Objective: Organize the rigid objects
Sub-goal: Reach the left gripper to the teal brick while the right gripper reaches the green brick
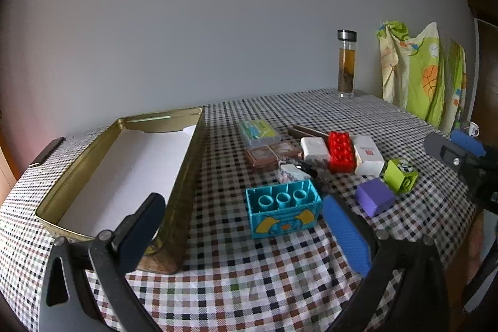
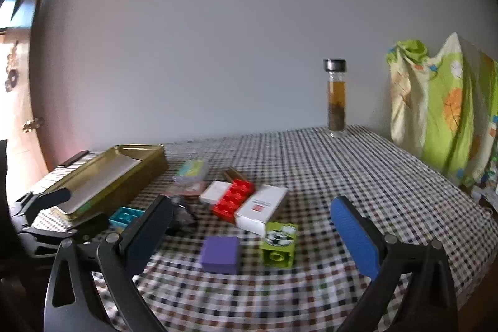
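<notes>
An open gold tin (image 1: 183,176) lined with white paper lies at the left of the checked table; it also shows in the right wrist view (image 2: 149,173). A teal brick (image 1: 284,209) lies on its side just ahead of my open, empty left gripper (image 1: 246,234). Further right lie a purple block (image 1: 373,196), a green brick (image 1: 401,176), a red brick (image 1: 340,151) and white boxes (image 1: 368,154). My right gripper (image 2: 249,235) is open and empty, with the purple block (image 2: 220,249) and green brick (image 2: 278,245) between its fingers' lines.
A glass tea bottle (image 2: 336,98) stands at the table's back edge. A green patterned cloth (image 2: 442,114) hangs at the right. A clear case (image 1: 258,131) and brown packets (image 1: 270,153) lie behind the teal brick. A dark phone (image 1: 46,156) lies at far left.
</notes>
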Tool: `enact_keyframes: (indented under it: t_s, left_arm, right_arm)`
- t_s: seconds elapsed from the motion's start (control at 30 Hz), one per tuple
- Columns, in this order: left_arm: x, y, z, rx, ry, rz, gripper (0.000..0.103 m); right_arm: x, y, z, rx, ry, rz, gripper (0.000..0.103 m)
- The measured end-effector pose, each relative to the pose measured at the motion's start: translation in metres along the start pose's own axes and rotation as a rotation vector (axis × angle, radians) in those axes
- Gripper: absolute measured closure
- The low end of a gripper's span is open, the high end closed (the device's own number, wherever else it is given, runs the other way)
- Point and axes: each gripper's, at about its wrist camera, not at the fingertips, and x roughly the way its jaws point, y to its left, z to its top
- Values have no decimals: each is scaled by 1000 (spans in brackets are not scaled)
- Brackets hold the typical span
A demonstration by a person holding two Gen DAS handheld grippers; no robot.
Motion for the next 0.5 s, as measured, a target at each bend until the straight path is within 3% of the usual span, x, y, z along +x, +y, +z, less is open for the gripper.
enact_keyframes:
  t_s: [0.5]
  left_arm:
    - [25, -9, 1, 2, 69, -20, 1]
  right_arm:
    - [42, -16, -13, 31, 151, -99, 1]
